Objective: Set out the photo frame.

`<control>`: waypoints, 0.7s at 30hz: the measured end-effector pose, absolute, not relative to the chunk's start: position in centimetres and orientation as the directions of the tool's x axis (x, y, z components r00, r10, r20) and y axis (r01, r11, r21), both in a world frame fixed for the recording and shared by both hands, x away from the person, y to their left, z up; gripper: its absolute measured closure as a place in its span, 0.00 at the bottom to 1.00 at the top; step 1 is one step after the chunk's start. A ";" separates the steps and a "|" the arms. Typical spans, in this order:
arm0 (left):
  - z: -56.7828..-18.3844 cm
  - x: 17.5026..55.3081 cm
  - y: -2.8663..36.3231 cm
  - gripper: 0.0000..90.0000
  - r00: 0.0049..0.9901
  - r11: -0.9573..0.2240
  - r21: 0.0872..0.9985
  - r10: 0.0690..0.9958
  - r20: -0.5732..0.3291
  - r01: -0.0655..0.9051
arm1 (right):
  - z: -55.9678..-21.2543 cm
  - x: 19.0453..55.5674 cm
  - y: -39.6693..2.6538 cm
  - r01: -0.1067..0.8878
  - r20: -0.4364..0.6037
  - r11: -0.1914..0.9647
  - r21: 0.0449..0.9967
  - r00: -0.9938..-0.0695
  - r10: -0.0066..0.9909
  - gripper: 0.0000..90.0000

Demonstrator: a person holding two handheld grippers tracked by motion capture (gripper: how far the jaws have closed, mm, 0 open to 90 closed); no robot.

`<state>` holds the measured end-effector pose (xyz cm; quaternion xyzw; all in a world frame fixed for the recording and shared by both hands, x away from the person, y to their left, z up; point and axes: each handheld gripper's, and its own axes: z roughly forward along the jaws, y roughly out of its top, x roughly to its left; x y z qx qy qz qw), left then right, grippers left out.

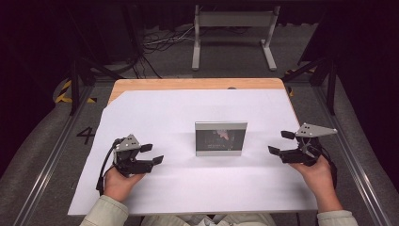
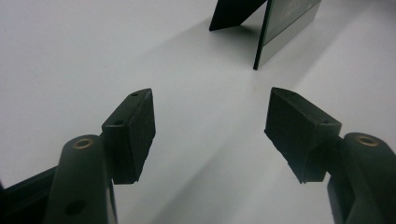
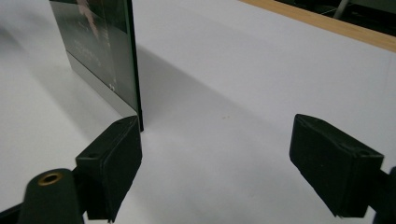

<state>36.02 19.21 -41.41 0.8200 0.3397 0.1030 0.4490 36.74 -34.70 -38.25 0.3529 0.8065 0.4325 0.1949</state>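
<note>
Left tongs: held low over the white sheet at the left side of the worktop, jaws apart, nothing between them. In the left gripper view the two pads frame bare sheet, with the frame's edge and its black rear prop ahead and to the right, well apart from the pads.

Centre: picture frame, silver border, dark picture, standing upright on its prop in the middle of the sheet, face towards the person. Neither pair of tongs touches it.

Right tongs: at the right side of the worktop, jaws apart, empty. In the right gripper view the picture frame is seen nearly edge-on; its lower corner appears just past the left pad, but the high view shows a clear gap between tongs and frame.

Judgement: approach step, before any grasp. Both tongs point inward at the frame from opposite sides, so a two-sided pick-up or repositioning looks likely.

Next move calls for: bringing the tongs in towards the frame's side edges, jaws lined up to straddle the thin border, then closing gently. The frame stands only on its prop; a push from one side alone could tip or slide it.
</note>
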 end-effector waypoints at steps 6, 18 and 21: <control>-41.5 36.1 19.4 0.37 0.746 -0.359 0.807 0.650 -0.144 0.468 | -39.8 37.1 -34.6 0.418 -0.006 0.378 0.826 -0.665 0.747 0.19; -41.8 36.3 19.4 0.37 0.745 -0.363 0.806 0.653 -0.137 0.467 | -41.5 37.7 -34.5 0.448 -0.001 0.395 0.802 -0.660 0.751 0.18; -41.8 36.3 19.4 0.36 0.749 -0.362 0.807 0.648 -0.141 0.465 | -41.6 37.7 -34.3 0.449 0.001 0.401 0.799 -0.667 0.745 0.18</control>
